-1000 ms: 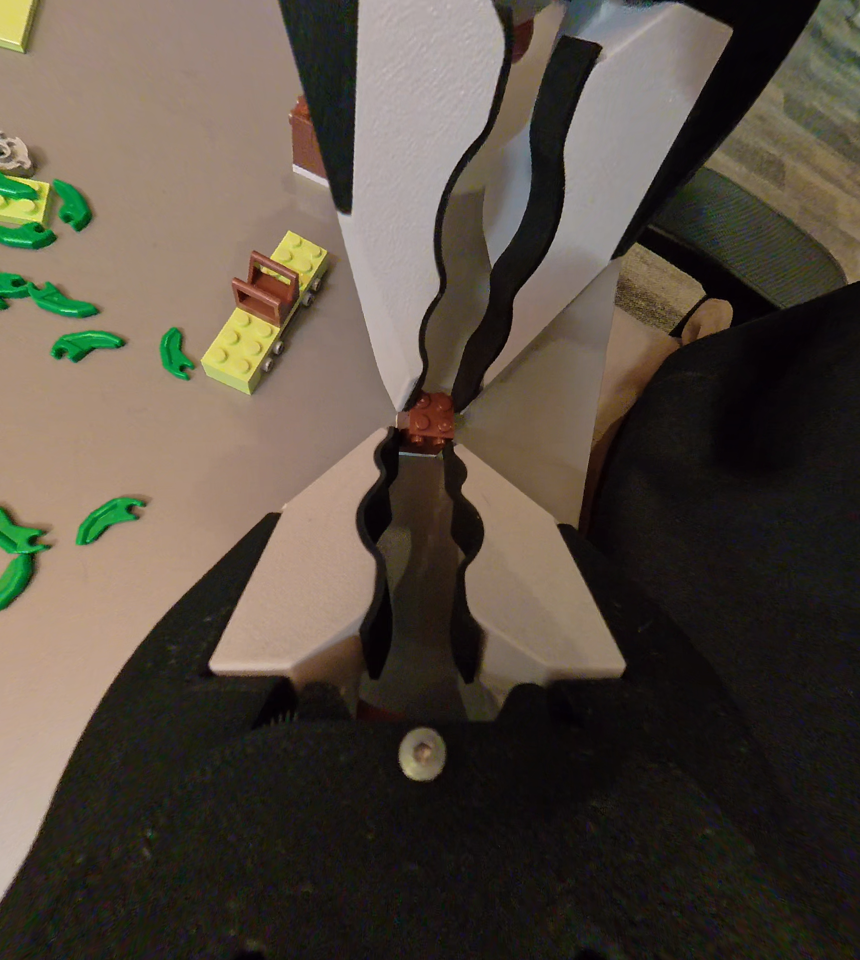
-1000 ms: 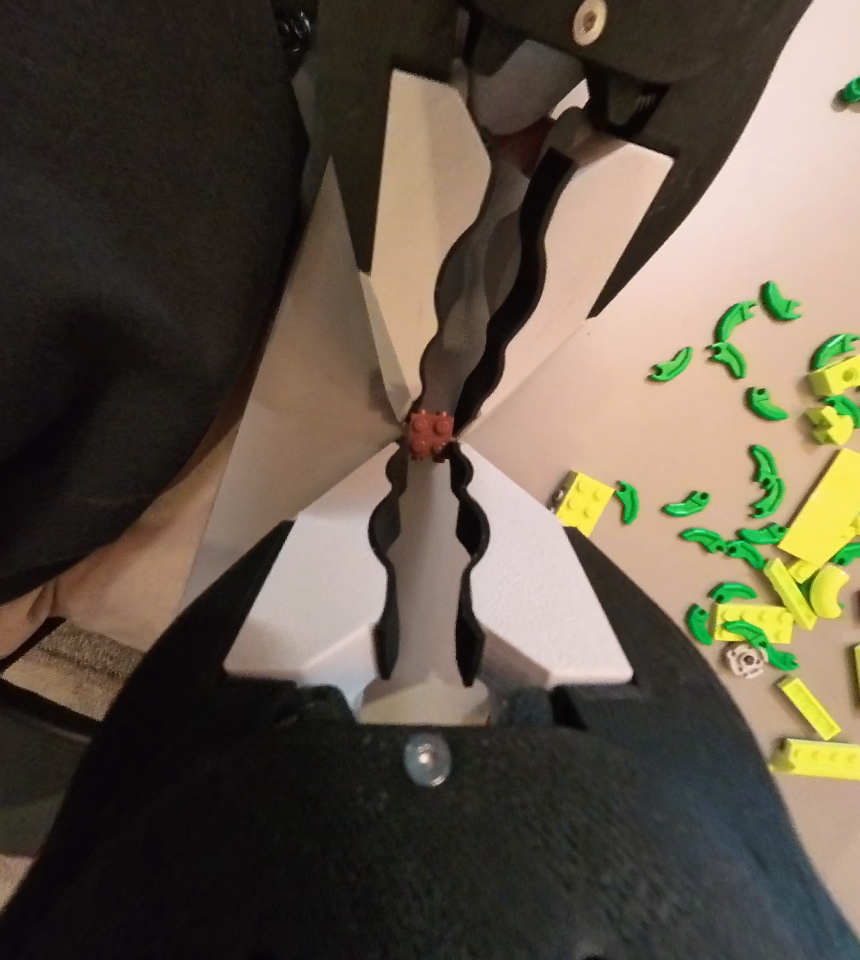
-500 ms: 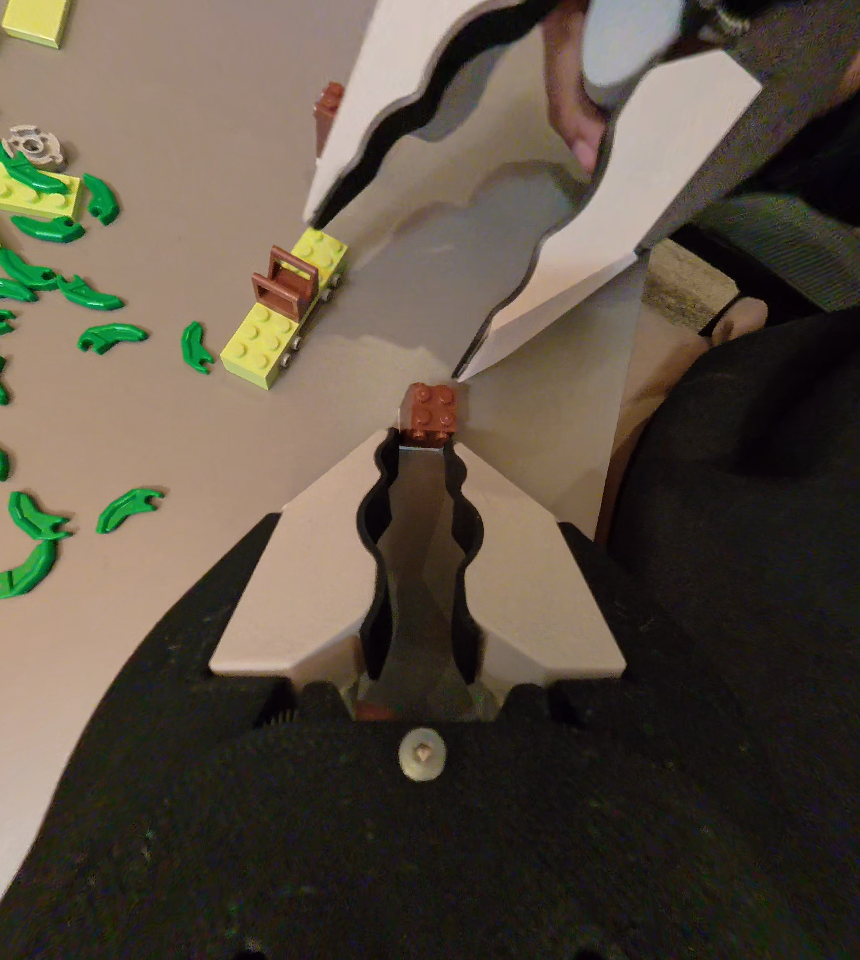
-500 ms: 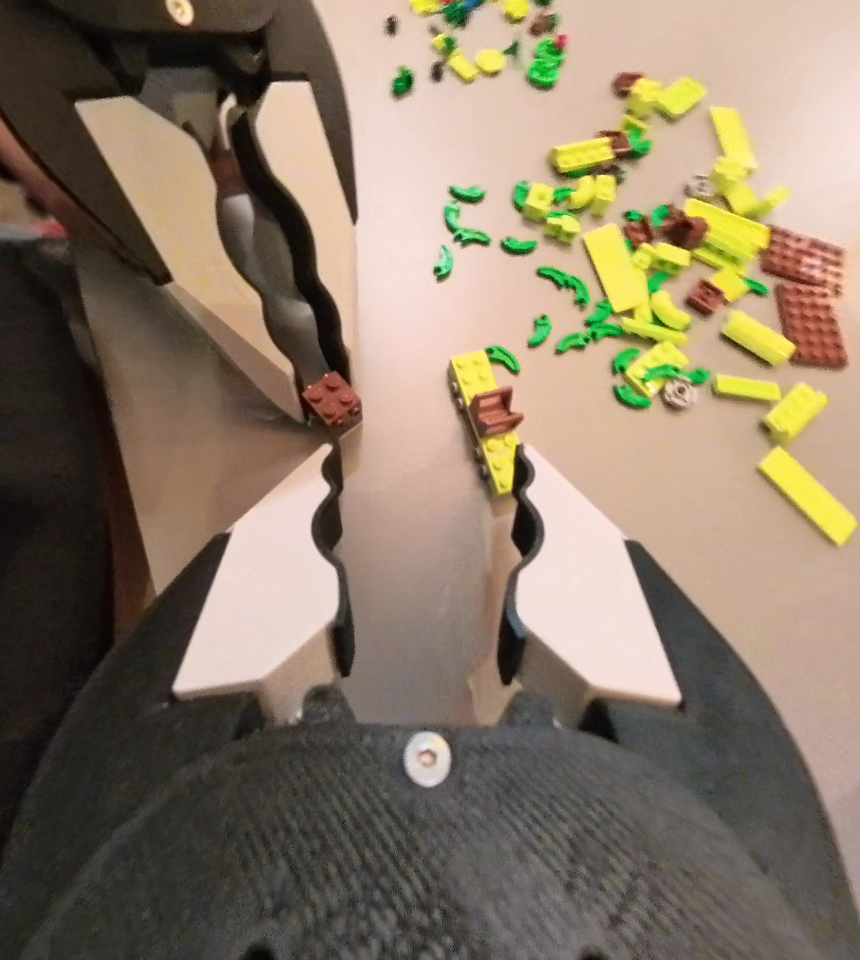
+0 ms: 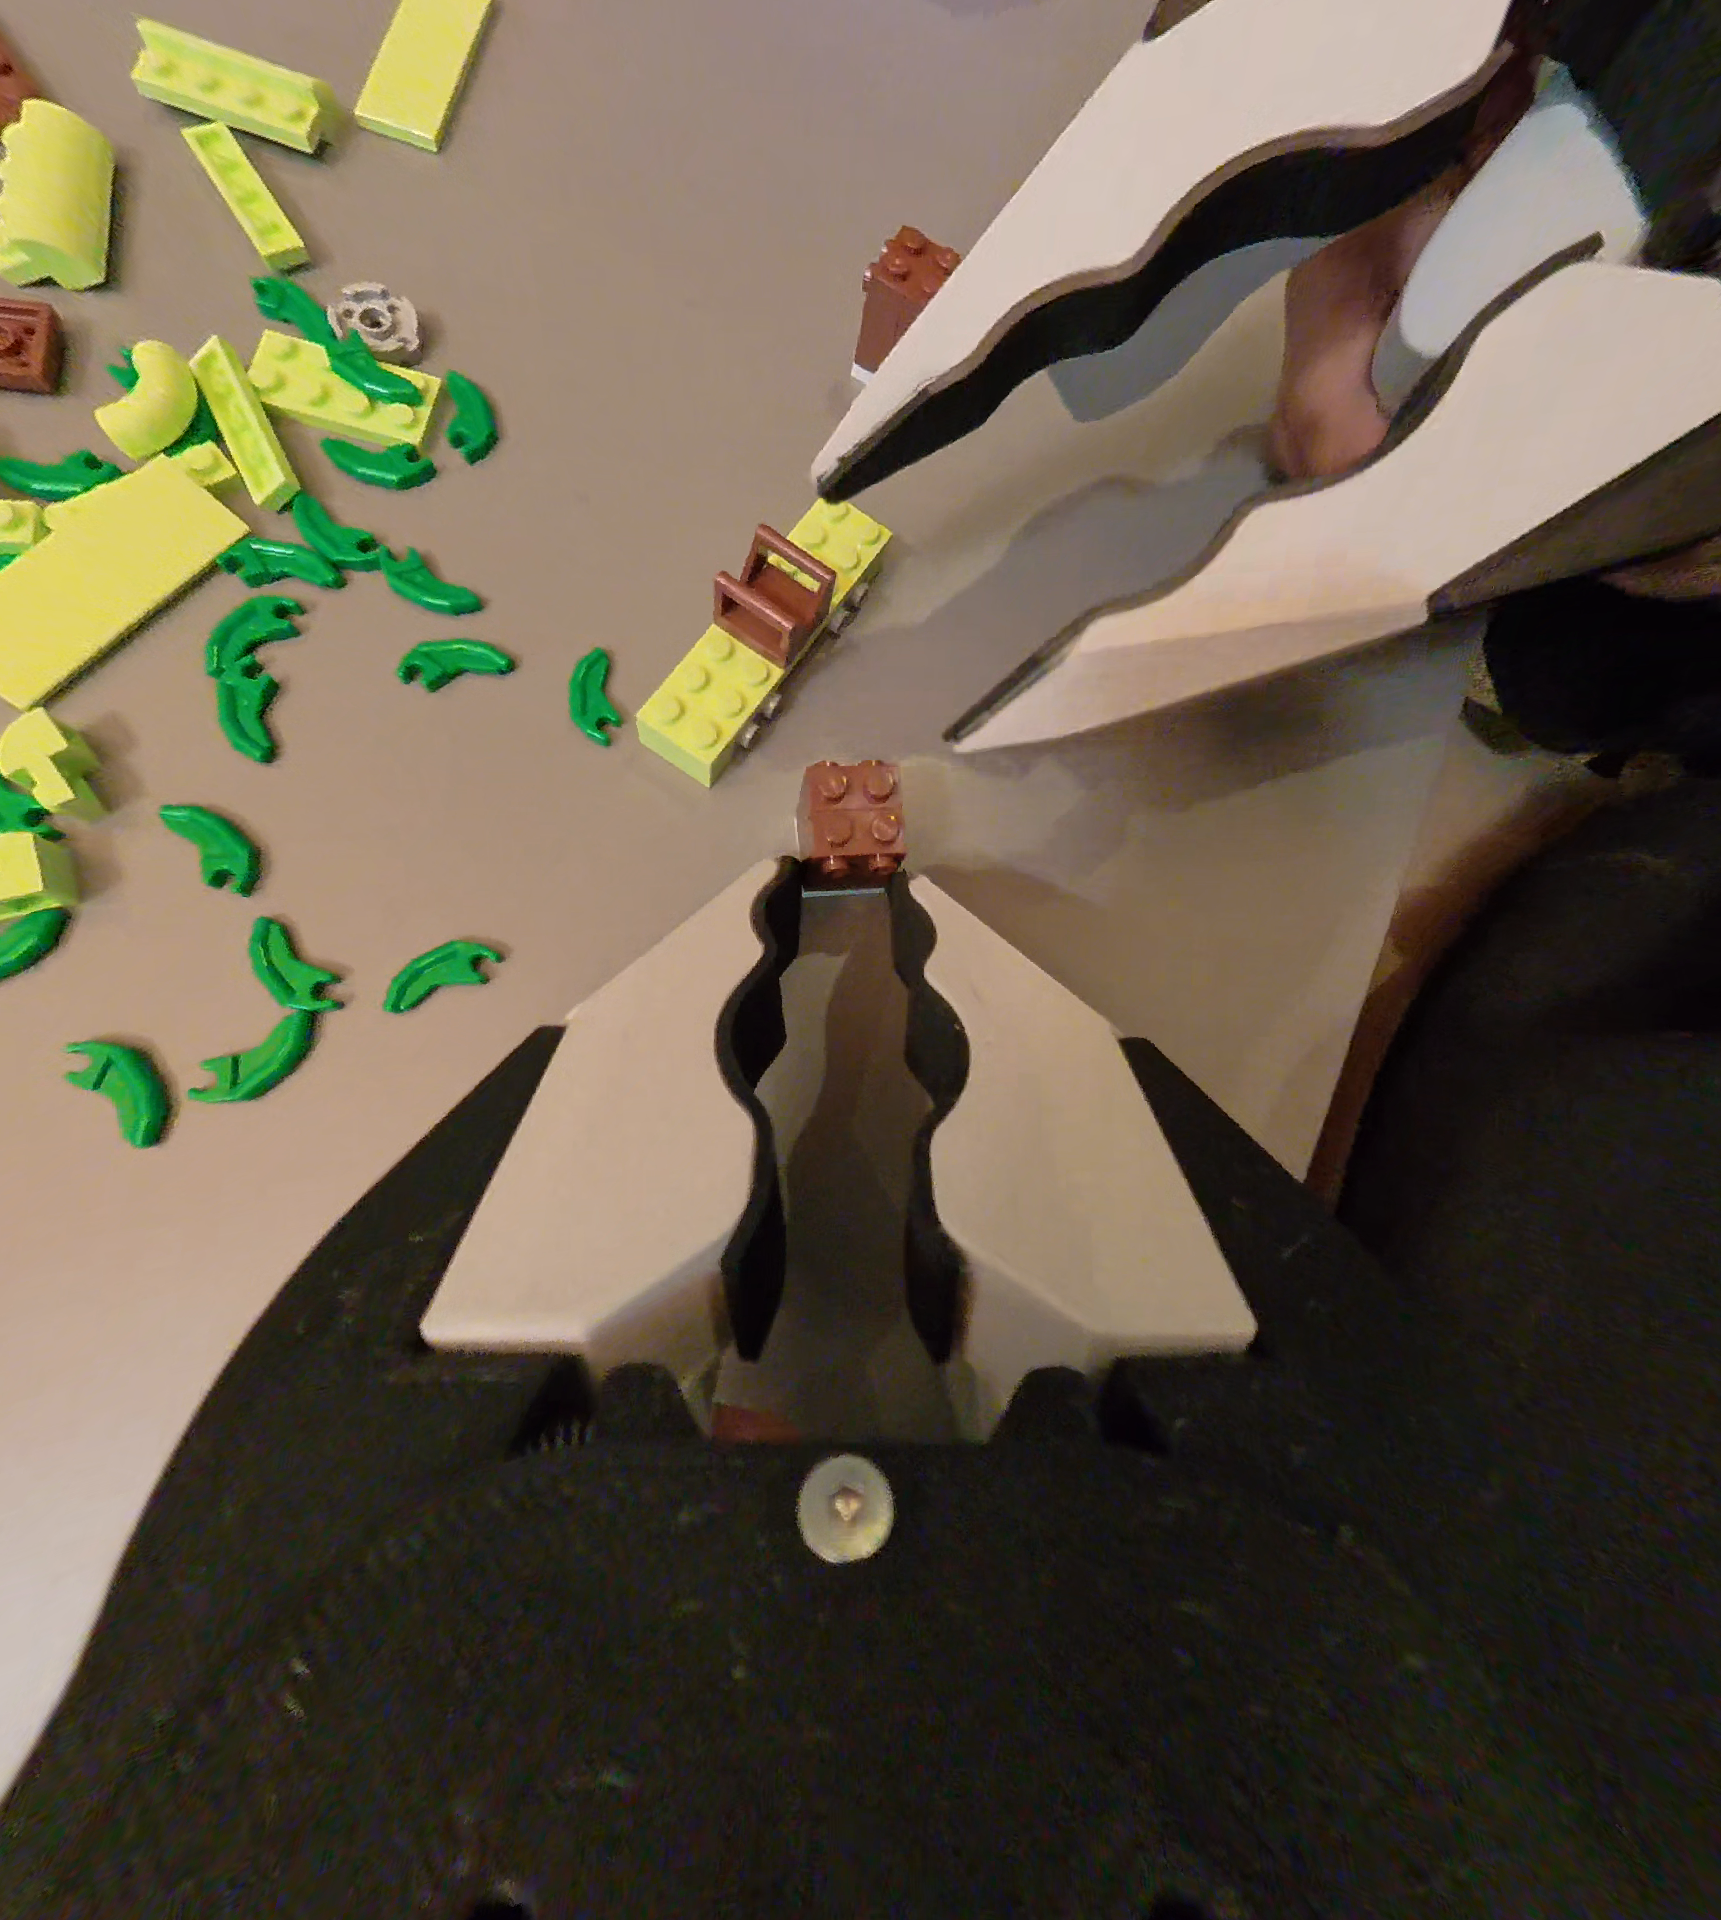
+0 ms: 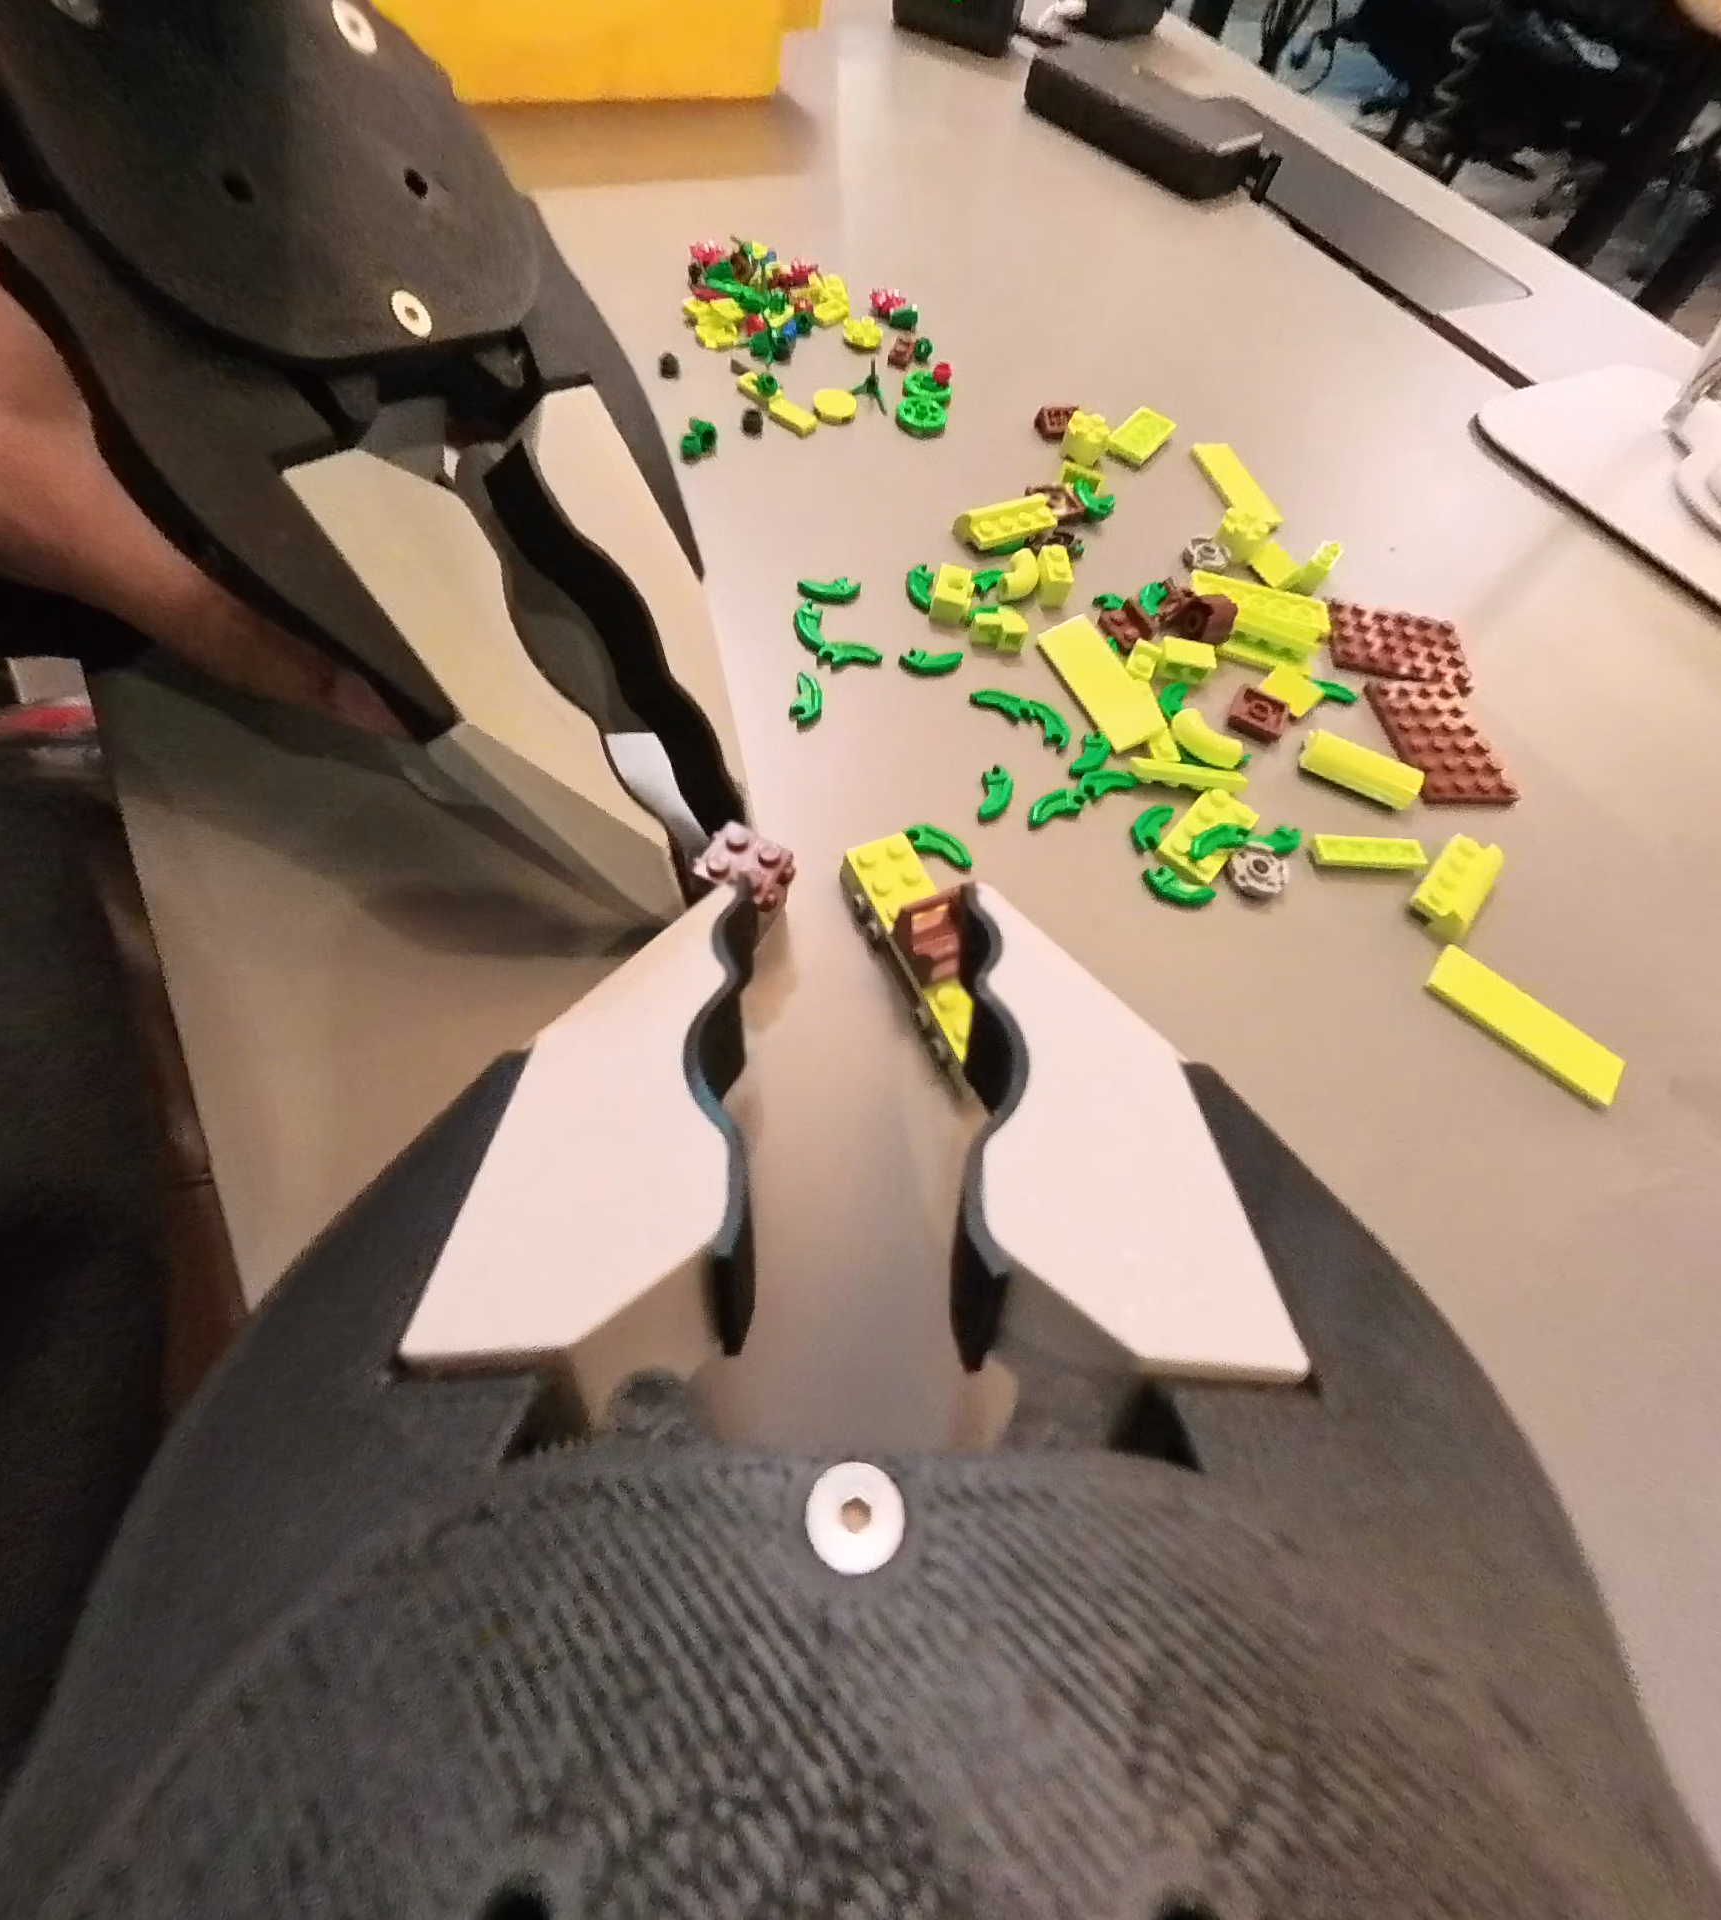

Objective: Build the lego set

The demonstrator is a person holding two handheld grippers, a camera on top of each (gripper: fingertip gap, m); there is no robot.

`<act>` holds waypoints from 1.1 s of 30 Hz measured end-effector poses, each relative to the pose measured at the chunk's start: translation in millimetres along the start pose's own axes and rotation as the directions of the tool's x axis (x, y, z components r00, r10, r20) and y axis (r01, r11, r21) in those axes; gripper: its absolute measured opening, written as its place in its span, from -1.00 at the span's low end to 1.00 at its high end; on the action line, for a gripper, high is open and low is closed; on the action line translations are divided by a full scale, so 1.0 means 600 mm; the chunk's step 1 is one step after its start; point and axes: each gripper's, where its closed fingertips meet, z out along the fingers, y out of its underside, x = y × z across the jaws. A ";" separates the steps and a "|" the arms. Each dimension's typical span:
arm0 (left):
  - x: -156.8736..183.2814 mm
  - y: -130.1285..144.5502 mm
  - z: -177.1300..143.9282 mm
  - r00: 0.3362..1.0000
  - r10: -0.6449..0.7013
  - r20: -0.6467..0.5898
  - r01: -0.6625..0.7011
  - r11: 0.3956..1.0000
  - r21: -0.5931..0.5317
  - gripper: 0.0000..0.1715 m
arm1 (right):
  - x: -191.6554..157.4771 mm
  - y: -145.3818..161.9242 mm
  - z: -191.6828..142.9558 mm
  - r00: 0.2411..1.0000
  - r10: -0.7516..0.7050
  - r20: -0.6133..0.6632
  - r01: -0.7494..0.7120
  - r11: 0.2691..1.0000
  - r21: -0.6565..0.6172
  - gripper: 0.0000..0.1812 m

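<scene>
Now the left gripper (image 5: pixel 848 883) has its jaws pinched tight on a small brown two-by-two brick stack (image 5: pixel 852 821), held up just above the desk (image 5: pixel 627 208) at the very tips, studs showing on the top and on the face toward the camera. The right gripper (image 6: pixel 861 914) hangs with its jaws spread wide and nothing between them, its tips over the lime-green plate assembly (image 5: pixel 762 644) with the little brown chair (image 5: pixel 771 601) clipped on top; whether they touch it I cannot tell. Loose lime bricks, green leaf pieces (image 5: pixel 243 665) and brown plates (image 6: pixel 1427 696) lie scattered well off to the side. That brown stack looks light, hard and slick-sided, so my guess is it could twist or pop out under a tip pinch; the flat opposite walls are the safest hold, squarely, not on the studs. The lime assembly likely wants gripping across its long sides, clear of the chair.
</scene>
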 end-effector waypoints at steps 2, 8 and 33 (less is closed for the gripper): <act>0.001 0.000 -0.002 1.000 -0.021 -0.019 0.022 1.000 0.007 -0.82 | 0.007 -0.012 0.000 1.000 0.009 0.007 -0.009 0.999 0.046 -0.63; 0.005 -0.004 -0.007 0.996 -0.050 -0.069 0.052 0.998 0.030 -0.78 | 0.032 -0.047 -0.006 0.999 0.044 0.012 -0.045 0.982 0.186 -0.63; 0.053 0.011 0.002 0.987 0.105 -0.118 -0.108 0.994 -0.018 -0.78 | 0.069 -0.088 -0.093 0.964 0.084 -0.254 0.051 0.873 0.485 -0.86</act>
